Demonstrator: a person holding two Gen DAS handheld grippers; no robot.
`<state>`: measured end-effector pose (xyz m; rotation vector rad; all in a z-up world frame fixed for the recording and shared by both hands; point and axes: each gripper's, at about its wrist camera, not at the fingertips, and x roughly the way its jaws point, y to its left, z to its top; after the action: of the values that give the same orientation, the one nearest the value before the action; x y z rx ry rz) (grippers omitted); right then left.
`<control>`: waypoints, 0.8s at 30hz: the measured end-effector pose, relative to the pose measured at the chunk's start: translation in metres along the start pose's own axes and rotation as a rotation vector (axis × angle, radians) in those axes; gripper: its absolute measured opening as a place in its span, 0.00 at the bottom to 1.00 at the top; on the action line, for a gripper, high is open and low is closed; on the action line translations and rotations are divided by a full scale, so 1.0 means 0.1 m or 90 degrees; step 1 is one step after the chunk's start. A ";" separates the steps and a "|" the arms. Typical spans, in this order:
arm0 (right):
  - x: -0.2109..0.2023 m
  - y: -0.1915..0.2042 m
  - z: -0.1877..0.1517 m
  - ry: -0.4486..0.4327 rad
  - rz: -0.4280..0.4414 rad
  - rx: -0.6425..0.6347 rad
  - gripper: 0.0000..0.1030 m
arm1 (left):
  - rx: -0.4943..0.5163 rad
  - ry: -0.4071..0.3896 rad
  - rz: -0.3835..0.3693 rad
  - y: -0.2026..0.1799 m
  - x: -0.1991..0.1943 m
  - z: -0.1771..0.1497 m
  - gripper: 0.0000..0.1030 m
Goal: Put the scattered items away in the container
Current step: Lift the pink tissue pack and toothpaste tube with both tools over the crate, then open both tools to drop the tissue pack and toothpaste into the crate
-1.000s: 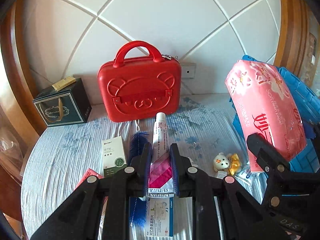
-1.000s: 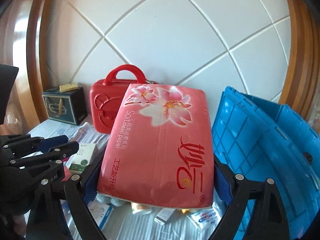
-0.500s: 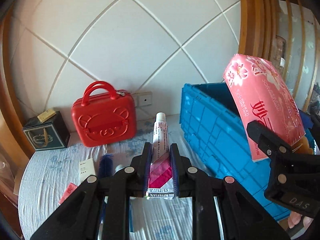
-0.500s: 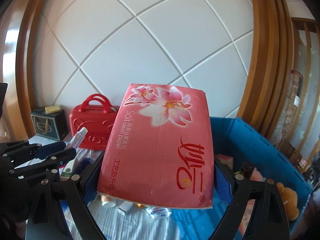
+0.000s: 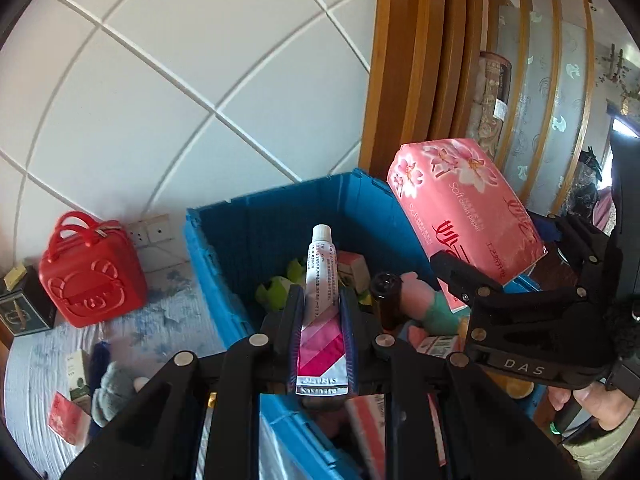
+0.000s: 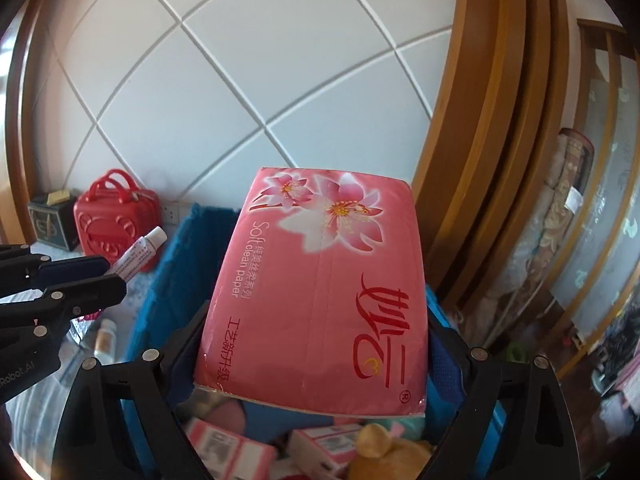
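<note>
a: the blue crate [image 5: 224, 236] sits on the bed beside the wall, and you have both loads above it. your left gripper [image 5: 320, 320] is clamped narrow on the ointment tube [image 5: 320, 276], cap pointing forward over the crate's interior. your right gripper [image 6: 312, 344] is spread wide around the pink tissue pack [image 6: 320, 280], pads pressed to its two sides, pack tilted over the far half of the crate.

b: progress?

a: well along, as far as you can judge. the crate already holds soft toys, a dark bottle [image 5: 386, 288] and several small pink boxes [image 6: 224, 446]. neither held item is released yet. left on the quilt [image 5: 36, 364]: a small white-green box [image 5: 78, 372], a red packet [image 5: 66, 422], a grey plush [image 5: 110, 390], something blue beside it. the red bear case [image 5: 90, 272] and dark gift box [image 5: 24, 308] stand by the wall; you cannot tell if those count as scattered.

b: change from a second ago?

a: then, both grippers were low over the quilt, tube just lifted off a blue brush and a flat box, crate off to the right. now both have swung right and up, and the crate's inside shows under them. both grips look unchanged.
</note>
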<state>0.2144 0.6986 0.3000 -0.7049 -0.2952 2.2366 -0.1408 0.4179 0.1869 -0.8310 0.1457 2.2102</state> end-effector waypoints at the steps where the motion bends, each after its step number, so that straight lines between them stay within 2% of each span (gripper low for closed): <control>1: 0.10 -0.13 -0.06 0.022 0.006 -0.006 0.90 | -0.002 0.025 0.004 -0.12 0.14 -0.01 0.18; 5: 0.48 -0.47 -0.35 0.121 0.057 -0.033 0.90 | 0.023 0.142 0.026 -0.52 0.70 -0.15 0.18; 10: 0.81 -0.60 -0.66 0.200 0.089 -0.082 0.90 | 0.029 0.230 0.032 -0.75 1.08 -0.29 0.18; 15: 0.91 -0.68 -0.75 0.206 0.123 -0.083 0.91 | 0.036 0.256 0.072 -0.85 1.28 -0.39 0.18; 24: 1.05 -0.69 -0.87 0.221 0.173 -0.091 0.91 | 0.007 0.294 0.081 -0.79 1.45 -0.47 0.18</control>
<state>0.2464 0.8212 0.2157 -1.2560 -0.1961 2.3057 -0.1350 0.5471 0.0741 -1.3467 0.4440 2.0938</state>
